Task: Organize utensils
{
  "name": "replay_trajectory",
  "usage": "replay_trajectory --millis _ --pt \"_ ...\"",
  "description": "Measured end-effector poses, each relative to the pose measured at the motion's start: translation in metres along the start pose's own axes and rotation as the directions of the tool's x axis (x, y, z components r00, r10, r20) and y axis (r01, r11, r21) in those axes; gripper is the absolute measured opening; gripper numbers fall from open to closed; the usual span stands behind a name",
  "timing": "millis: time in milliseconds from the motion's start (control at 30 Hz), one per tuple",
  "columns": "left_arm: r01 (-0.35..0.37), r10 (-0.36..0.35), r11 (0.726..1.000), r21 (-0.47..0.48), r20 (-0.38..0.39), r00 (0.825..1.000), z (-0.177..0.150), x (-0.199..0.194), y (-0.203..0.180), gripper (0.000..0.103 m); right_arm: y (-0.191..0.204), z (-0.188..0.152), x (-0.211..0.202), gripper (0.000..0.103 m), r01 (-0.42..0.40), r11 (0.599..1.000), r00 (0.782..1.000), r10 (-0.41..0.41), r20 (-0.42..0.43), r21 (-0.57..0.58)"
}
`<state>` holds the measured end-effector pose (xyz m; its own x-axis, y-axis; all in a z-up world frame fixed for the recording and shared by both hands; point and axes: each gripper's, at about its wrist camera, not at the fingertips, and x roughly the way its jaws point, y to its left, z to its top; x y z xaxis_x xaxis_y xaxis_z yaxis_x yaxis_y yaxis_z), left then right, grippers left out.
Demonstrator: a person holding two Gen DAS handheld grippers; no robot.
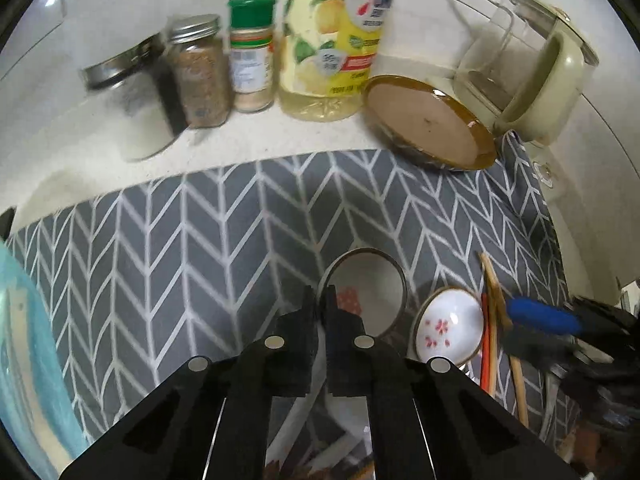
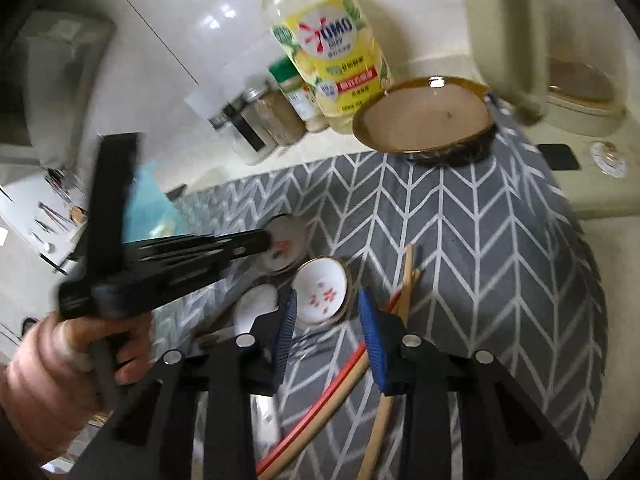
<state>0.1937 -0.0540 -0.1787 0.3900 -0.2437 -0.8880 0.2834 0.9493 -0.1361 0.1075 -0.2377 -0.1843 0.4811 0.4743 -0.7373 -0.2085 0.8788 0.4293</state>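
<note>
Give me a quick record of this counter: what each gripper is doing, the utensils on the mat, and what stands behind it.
Surface: grey chevron mat
Left gripper: fingers shut on the rim of a small white bowl
Right gripper: fingers open, flowered dish just ahead, pads not pressing it
Utensils: chopsticks beside the flowered dish
Behind mat: spice jars, yellow bottle, brown plate resting half on the mat
</note>
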Motion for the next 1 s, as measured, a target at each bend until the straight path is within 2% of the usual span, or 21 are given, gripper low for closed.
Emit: replay_trajectory --millis 100,167,233,300,367,400,433,467,500,567,667,800,1000 --pt "-0.001 0.001 1.000 -0.015 0.001 1.000 -0.006 -0.007 0.008 0.005 -0.001 0.005 0.022 0.033 0.015 1.000 0.999 -0.015 -0.039 -0.020" --pt "-0.022 0.022 0.999 0.026 -0.012 1.000 -0.006 -0.001 0.005 0.006 0.001 0.005 0.033 0.033 0.025 0.999 0.997 -0.027 -0.068 -0.036" --pt "-0.028 0.029 0.998 0.050 -0.023 0.999 -0.003 0.005 0.003 0.007 0.004 0.006 0.036 0.033 0.022 0.998 0.998 -0.025 -0.055 -0.063" --pt "-0.015 0.016 0.998 0.062 -0.024 1.000 0.000 0.012 0.001 0.034 0.004 0.007 0.038 0.033 0.021 0.997 0.998 -0.025 -0.052 -0.076" --pt "-0.008 0.010 0.997 0.079 -0.013 1.000 -0.001 0.015 -0.004 0.040 0.007 0.006 0.039 0.033 0.030 0.993 0.998 -0.036 -0.049 -0.115" --pt "-0.007 0.007 0.997 0.083 -0.005 1.000 0.000 0.016 -0.007 0.029 0.008 0.007 0.040 0.033 0.036 0.991 0.998 -0.043 -0.050 -0.128" --pt "0.006 -0.006 0.997 0.078 -0.003 1.000 -0.001 0.016 -0.007 0.025 0.009 0.007 0.041 0.033 0.043 0.989 0.998 -0.050 -0.049 -0.141" --pt "0.007 -0.007 0.998 0.063 0.004 1.000 0.000 0.016 -0.006 0.018 0.011 0.007 0.040 0.026 0.051 0.987 0.997 -0.059 -0.047 -0.153" --pt "0.009 -0.009 0.999 0.047 0.001 1.000 0.001 0.016 -0.004 0.012 0.014 0.005 0.040 0.012 0.108 0.977 0.993 -0.116 -0.032 -0.183" --pt "0.025 -0.025 1.000 0.010 -0.008 1.000 0.003 0.012 0.003 0.007 0.015 0.002 0.039 0.010 0.114 0.975 0.992 -0.120 -0.022 -0.189" --pt "-0.008 0.008 1.000 0.007 0.017 1.000 0.002 0.004 0.004 0.005 0.009 0.002 0.035 0.009 0.097 0.986 0.995 -0.100 -0.014 -0.135" --pt "0.015 -0.013 0.999 -0.032 0.046 0.999 -0.002 -0.011 0.009 0.005 0.003 0.005 0.018 0.008 0.018 0.999 0.999 -0.017 0.036 -0.041" --pt "0.060 -0.051 0.996 -0.060 0.133 0.990 -0.006 -0.058 0.009 0.005 0.019 0.009 -0.036 0.009 0.049 0.995 0.986 -0.034 0.164 -0.092"
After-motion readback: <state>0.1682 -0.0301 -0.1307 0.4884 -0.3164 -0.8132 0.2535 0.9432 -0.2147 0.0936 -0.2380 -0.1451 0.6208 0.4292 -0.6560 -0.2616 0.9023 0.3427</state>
